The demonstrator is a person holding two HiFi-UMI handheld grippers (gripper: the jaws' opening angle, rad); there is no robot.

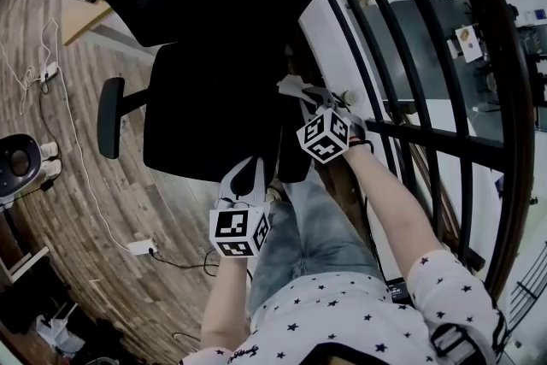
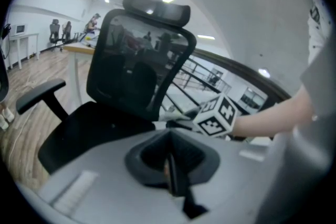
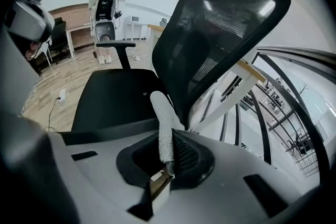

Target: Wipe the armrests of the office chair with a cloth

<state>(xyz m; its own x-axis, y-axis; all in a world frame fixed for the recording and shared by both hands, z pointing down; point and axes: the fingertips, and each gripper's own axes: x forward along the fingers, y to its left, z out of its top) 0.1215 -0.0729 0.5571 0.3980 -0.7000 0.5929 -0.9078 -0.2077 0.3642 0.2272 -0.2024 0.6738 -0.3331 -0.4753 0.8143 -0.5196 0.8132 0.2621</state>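
The black office chair (image 1: 205, 111) stands in front of me, its mesh backrest (image 3: 220, 34) tilted back. Its far armrest (image 1: 111, 117) sticks out left of the seat; the near armrest is mostly hidden under my right gripper. My right gripper (image 1: 309, 103) is shut on a light grey cloth (image 3: 164, 131), which stands up rolled between the jaws by the seat's right edge. The cloth (image 1: 291, 85) shows pale above the marker cube. My left gripper (image 1: 248, 175) hangs at the seat's front edge, jaws shut with nothing seen between them (image 2: 170, 168).
A black metal railing (image 1: 427, 132) runs close along the chair's right side. Cables and a white power adapter (image 1: 141, 248) lie on the wooden floor to the left. A desk corner (image 1: 81, 13) is at upper left. A person (image 3: 103, 8) stands far behind the chair.
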